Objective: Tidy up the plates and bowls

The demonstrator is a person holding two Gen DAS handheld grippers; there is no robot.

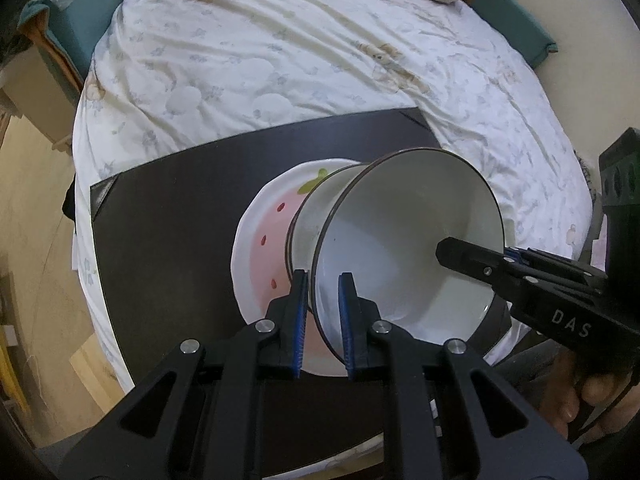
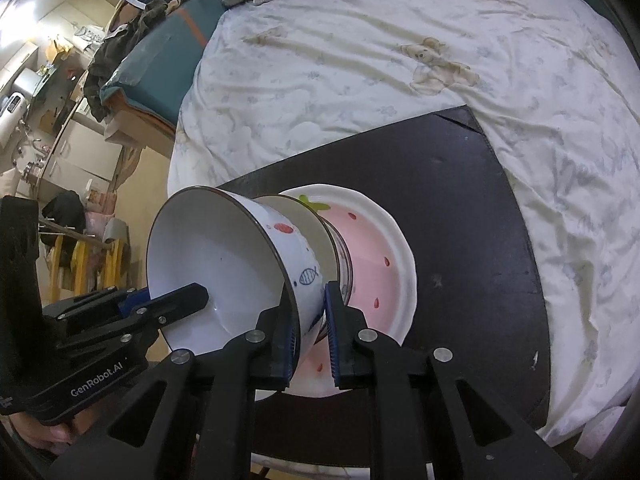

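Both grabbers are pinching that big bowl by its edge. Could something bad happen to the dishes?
Maybe.
1. Each hand-held gripper, left and right, pinches only the thin rim of the big bowl, so it could slip.
2. It sits in a smaller bowl on the strawberry plate; letting go unevenly could tip the stack.
3. The black board lies on soft bedding and might wobble.

Two bowls: upper bowl nested in lower bowl. One strawberry plate beneath. One black board. One bed. Two tools: left tool, right tool.
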